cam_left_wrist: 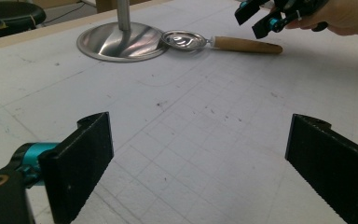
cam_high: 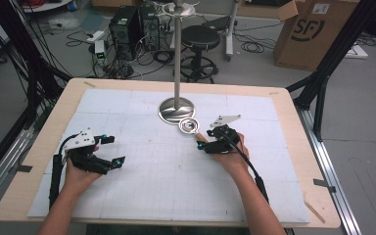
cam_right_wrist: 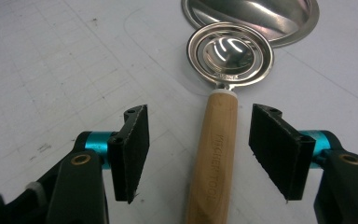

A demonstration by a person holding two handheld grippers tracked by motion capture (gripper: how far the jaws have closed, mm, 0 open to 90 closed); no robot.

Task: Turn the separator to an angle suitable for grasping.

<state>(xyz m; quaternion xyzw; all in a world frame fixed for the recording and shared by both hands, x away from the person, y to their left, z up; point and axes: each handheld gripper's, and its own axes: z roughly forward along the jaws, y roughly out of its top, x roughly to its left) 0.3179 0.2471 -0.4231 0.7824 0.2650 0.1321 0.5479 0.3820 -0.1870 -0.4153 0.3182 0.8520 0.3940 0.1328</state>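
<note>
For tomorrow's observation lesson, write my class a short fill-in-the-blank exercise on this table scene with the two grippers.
1. The right gripper has its jaws open on either side of the strainer's ____ handle.
2. The strainer's metal bowl lies against the round ____ of the metal stand.
3. The left gripper is open and holds ____.

Missing words: wooden; base; nothing

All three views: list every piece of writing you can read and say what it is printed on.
"SF" on the cardboard box on the floor behind the table.
Engraved letters run along the wooden handle of the strainer spoon, between the open jaws of the right hand-held gripper; too blurred to read with certainty.
</note>
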